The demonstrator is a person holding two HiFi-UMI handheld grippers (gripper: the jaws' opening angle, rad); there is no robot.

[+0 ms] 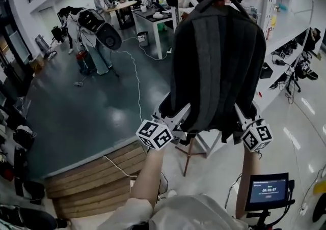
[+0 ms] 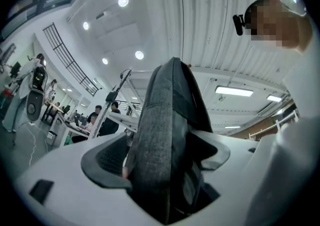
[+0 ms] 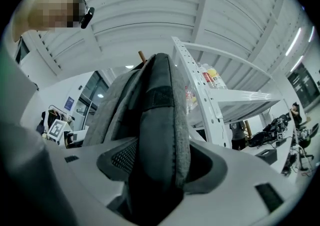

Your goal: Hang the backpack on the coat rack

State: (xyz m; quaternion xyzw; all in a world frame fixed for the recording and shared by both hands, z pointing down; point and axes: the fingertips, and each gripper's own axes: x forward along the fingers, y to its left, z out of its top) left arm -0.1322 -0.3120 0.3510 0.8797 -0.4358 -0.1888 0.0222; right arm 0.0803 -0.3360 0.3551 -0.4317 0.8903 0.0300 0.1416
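Background stuff: dark glossy floor (image 1: pixel 102 107) with a white cable (image 1: pixel 137 86) snaking across it toward the wooden steps (image 1: pixel 97 173) at bottom left. Far back there's a white desk (image 1: pixel 155 20) with a bin (image 1: pixel 143 38) just beside it, and a few people (image 1: pixel 100 0) standing around another table. Someone nearer has a red thing (image 1: pixel 84 62) at their feet, maybe a vacuum, too small to say. White shelving (image 1: pixel 285 25) runs down the right, with bottles (image 3: pixel 210 77) on one shelf. A small screen (image 1: pixel 268 191) is lit at bottom right. Round ceiling lights (image 2: pixel 123 1) overhead.
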